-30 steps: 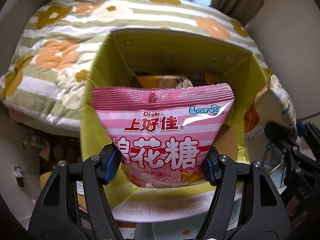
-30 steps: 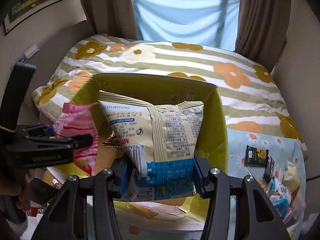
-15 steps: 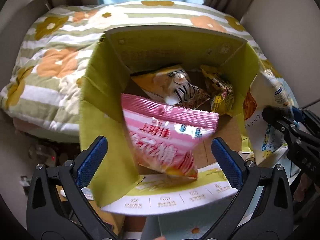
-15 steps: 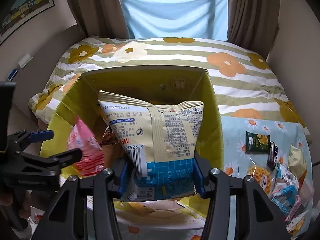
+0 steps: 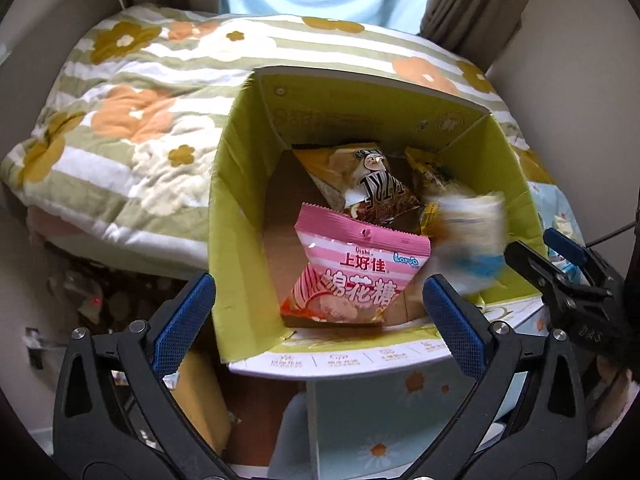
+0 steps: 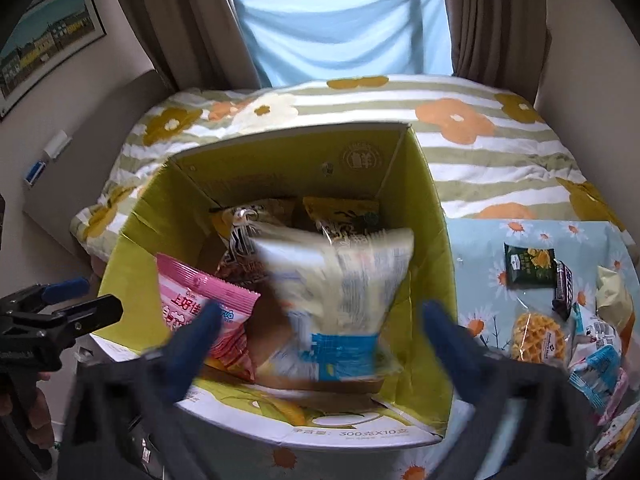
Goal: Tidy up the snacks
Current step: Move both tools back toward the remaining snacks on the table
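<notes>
As visible, snack packets (image 5: 356, 276) inside box (image 5: 240, 208)

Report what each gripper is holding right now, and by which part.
Nothing is held. The left gripper is open above the pink marshmallow bag lying in the yellow box. The right gripper is opening, its pads clear of the blurred cream bag.

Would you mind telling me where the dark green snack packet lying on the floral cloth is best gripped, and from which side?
Probably from straight above, across its two long side edges. The dark green snack packet lies flat on the floral cloth, apart from the black bar on its right, so a downward pinch at mid-length looks clear. Its thickness is hard to judge.
</notes>
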A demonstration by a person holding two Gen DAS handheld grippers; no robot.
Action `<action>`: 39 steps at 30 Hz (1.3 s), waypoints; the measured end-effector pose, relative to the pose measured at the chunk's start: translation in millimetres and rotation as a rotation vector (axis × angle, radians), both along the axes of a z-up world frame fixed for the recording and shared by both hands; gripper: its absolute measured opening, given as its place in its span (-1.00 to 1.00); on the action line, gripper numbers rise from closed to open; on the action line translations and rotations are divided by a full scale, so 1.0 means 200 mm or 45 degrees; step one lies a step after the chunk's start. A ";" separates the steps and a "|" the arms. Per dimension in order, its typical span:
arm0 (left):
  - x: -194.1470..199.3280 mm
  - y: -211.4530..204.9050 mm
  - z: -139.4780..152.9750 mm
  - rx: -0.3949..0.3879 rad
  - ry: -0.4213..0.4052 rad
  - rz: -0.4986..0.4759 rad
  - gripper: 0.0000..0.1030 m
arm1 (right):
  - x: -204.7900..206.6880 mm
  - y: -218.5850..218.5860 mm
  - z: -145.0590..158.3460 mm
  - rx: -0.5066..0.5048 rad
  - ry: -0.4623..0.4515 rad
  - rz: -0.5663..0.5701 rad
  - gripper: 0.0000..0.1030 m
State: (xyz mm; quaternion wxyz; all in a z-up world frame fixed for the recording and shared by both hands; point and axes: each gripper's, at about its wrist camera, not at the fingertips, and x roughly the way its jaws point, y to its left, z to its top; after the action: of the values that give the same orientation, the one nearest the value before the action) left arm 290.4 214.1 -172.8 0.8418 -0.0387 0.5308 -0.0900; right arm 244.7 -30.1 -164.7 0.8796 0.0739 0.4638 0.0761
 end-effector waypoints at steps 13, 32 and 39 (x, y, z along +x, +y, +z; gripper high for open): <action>-0.05 -0.03 -0.02 0.026 -0.025 -0.013 0.99 | -0.08 0.01 0.02 -0.037 -0.027 0.023 0.99; -0.14 -0.56 0.18 -0.106 -0.133 -0.338 0.99 | -0.33 -0.38 0.39 -0.174 -0.125 -0.237 0.99; -0.19 -0.89 0.25 -0.133 -0.163 -0.391 0.99 | -0.36 -0.75 0.43 -0.177 -0.109 -0.330 0.99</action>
State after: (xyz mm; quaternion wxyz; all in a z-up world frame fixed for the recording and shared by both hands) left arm 252.2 35.7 -121.9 0.8471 0.0048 0.4704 -0.2474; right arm 173.3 -181.0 -77.7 0.9039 0.0689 0.4168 -0.0672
